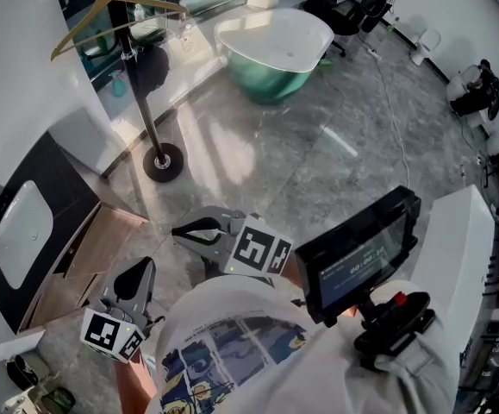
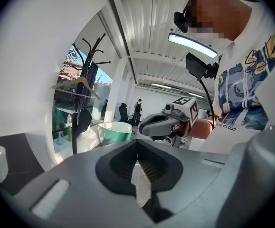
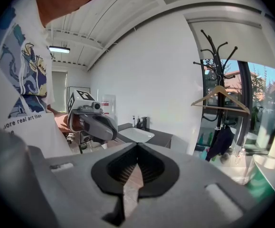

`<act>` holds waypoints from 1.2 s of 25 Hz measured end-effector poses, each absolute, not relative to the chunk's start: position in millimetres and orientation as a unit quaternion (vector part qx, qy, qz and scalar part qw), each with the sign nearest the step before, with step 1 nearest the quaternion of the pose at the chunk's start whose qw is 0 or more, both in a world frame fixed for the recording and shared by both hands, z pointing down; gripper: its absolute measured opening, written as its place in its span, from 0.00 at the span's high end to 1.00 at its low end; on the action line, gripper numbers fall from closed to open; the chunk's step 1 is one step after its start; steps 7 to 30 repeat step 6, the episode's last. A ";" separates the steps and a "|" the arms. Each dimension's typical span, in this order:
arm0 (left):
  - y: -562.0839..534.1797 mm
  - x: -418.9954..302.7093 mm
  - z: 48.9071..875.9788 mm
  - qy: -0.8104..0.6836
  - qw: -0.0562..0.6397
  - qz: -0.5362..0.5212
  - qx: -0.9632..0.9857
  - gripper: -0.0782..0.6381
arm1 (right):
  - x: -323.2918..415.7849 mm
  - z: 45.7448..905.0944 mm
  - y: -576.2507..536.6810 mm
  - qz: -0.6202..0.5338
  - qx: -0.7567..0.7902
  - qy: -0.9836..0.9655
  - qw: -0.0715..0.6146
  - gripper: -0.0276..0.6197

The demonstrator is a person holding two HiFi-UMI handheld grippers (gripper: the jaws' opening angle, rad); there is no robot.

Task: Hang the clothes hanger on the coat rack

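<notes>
The clothes hanger point(image 1: 111, 11) hangs on the coat rack point(image 1: 146, 102) at far left, your left hand-held gripper point(image 2: 138, 144) and right hand-held gripper point(image 3: 136, 148) are closed, empty, near you, so the job looks done.

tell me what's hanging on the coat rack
A bare wooden hanger hangs high on the coat rack; a dark item hangs lower. Which peg bears the hanger cannot be made out.
</notes>
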State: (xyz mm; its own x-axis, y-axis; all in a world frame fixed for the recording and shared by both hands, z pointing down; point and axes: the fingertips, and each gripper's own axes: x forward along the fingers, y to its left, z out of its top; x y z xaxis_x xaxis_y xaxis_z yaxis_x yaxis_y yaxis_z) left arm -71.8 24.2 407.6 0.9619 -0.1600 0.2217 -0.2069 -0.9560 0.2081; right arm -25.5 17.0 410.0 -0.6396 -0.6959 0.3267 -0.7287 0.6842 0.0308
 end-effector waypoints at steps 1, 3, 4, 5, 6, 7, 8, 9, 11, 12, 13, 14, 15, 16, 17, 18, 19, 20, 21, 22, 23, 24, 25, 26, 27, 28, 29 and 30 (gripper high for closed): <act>24.0 -71.6 407.7 -0.092 0.116 0.102 0.984 0.89 | -25.3 410.2 16.8 0.052 0.395 -0.904 0.159 0.95; 23.3 -71.3 407.8 -0.091 0.117 0.101 0.984 0.89 | -25.0 410.3 16.2 0.052 0.395 -0.903 0.160 0.95; 22.7 -71.2 407.8 -0.090 0.117 0.101 0.984 0.89 | -25.0 410.3 15.7 0.053 0.396 -0.903 0.161 0.95; 22.1 -71.2 407.8 -0.090 0.117 0.102 0.984 0.89 | -25.1 410.2 15.2 0.053 0.396 -0.903 0.161 0.95; 21.5 -71.1 407.8 -0.089 0.117 0.102 0.984 0.89 | -25.1 410.1 14.7 0.053 0.396 -0.902 0.161 0.95; 21.5 -71.1 407.8 -0.089 0.117 0.102 0.984 0.89 | -25.1 410.1 14.7 0.053 0.396 -0.902 0.161 0.95; 21.5 -71.1 407.8 -0.089 0.117 0.102 0.984 0.89 | -25.1 410.1 14.7 0.053 0.396 -0.902 0.161 0.95; 21.5 -71.1 407.8 -0.089 0.117 0.102 0.984 0.89 | -25.1 410.1 14.7 0.053 0.396 -0.902 0.161 0.95; 21.5 -71.1 407.8 -0.089 0.117 0.102 0.984 0.89 | -25.1 410.1 14.7 0.053 0.396 -0.902 0.161 0.95; 21.5 -71.1 407.8 -0.089 0.117 0.102 0.984 0.89 | -25.1 410.1 14.7 0.053 0.396 -0.902 0.161 0.95; 21.5 -71.1 407.8 -0.089 0.117 0.102 0.984 0.89 | -25.1 410.1 14.7 0.053 0.396 -0.902 0.161 0.95; 21.5 -71.1 407.8 -0.089 0.117 0.102 0.984 0.89 | -25.1 410.1 14.7 0.053 0.396 -0.902 0.161 0.95; 21.5 -71.1 407.8 -0.089 0.117 0.102 0.984 0.89 | -25.1 410.1 14.7 0.053 0.396 -0.902 0.161 0.95; 21.5 -71.1 407.8 -0.089 0.117 0.102 0.984 0.89 | -25.1 410.1 14.7 0.053 0.396 -0.902 0.161 0.95; 21.5 -71.1 407.8 -0.089 0.117 0.102 0.984 0.89 | -25.1 410.1 14.7 0.053 0.396 -0.902 0.161 0.95; 21.5 -71.1 407.8 -0.089 0.117 0.102 0.984 0.89 | -25.1 410.1 14.7 0.053 0.396 -0.902 0.161 0.95; 21.5 -71.1 407.8 -0.089 0.117 0.102 0.984 0.89 | -25.1 410.1 14.7 0.053 0.396 -0.902 0.161 0.95; 21.5 -71.1 407.8 -0.089 0.117 0.102 0.984 0.89 | -25.1 410.1 14.7 0.053 0.396 -0.902 0.161 0.95; 21.5 -71.1 407.8 -0.089 0.117 0.102 0.984 0.89 | -25.1 410.1 14.7 0.053 0.396 -0.902 0.161 0.95; 21.5 -71.1 407.8 -0.089 0.117 0.102 0.984 0.89 | -25.1 410.1 14.7 0.053 0.396 -0.902 0.161 0.95; 21.5 -71.1 407.8 -0.089 0.117 0.102 0.984 0.89 | -25.1 410.1 14.7 0.053 0.396 -0.902 0.161 0.95; 21.5 -71.1 407.8 -0.089 0.117 0.102 0.984 0.89 | -25.1 410.1 14.7 0.053 0.396 -0.902 0.161 0.95; 21.5 -71.1 407.8 -0.089 0.117 0.102 0.984 0.89 | -25.1 410.1 14.7 0.053 0.396 -0.902 0.161 0.95; 21.5 -71.1 407.8 -0.089 0.117 0.102 0.984 0.89 | -25.1 410.1 14.7 0.053 0.396 -0.902 0.161 0.95; 21.5 -71.1 407.8 -0.089 0.117 0.102 0.984 0.89 | -25.1 410.1 14.7 0.053 0.396 -0.902 0.161 0.95; 21.5 -71.1 407.8 -0.089 0.117 0.102 0.984 0.89 | -25.1 410.1 14.7 0.053 0.396 -0.902 0.161 0.95; 21.5 -71.1 407.8 -0.089 0.117 0.102 0.984 0.89 | -25.1 410.1 14.7 0.053 0.396 -0.902 0.161 0.95; 21.5 -71.1 407.8 -0.089 0.117 0.102 0.984 0.89 | -25.1 410.1 14.7 0.053 0.396 -0.902 0.161 0.95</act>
